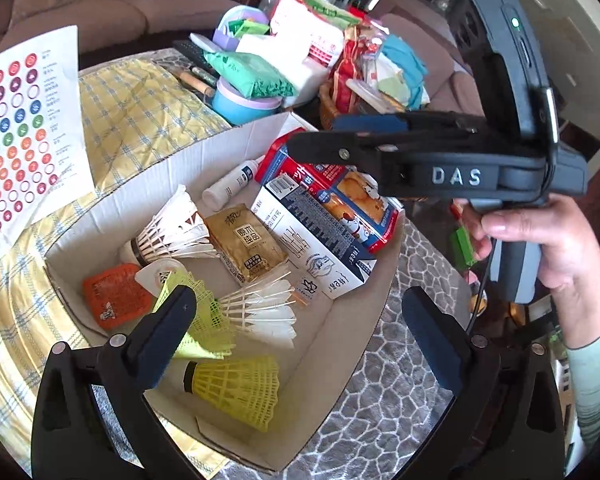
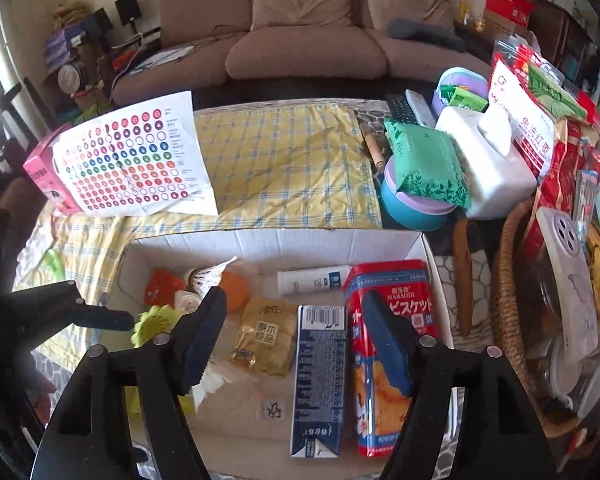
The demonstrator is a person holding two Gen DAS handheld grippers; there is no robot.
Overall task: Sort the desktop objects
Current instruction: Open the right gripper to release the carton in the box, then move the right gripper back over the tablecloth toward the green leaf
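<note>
The white cardboard box (image 2: 260, 242) sits on the yellow checked cloth (image 2: 284, 152), holding a red biscuit packet (image 2: 392, 284) at three o'clock. Left gripper (image 1: 300, 332) and right gripper (image 2: 296, 344) both gape wide, empty.

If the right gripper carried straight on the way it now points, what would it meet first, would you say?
Probably the blue-and-white carton, lying flat in the white box between the open right gripper's fingers. Depth is hard to judge; the red biscuit box lies just beside it.

A milk carton (image 2: 320, 376) is lying in the box (image 2: 284, 242) between a biscuit pack (image 2: 384, 300) on its right and a pouch (image 2: 266, 336) on its left; a tube (image 2: 314, 280) is lying behind them.
</note>
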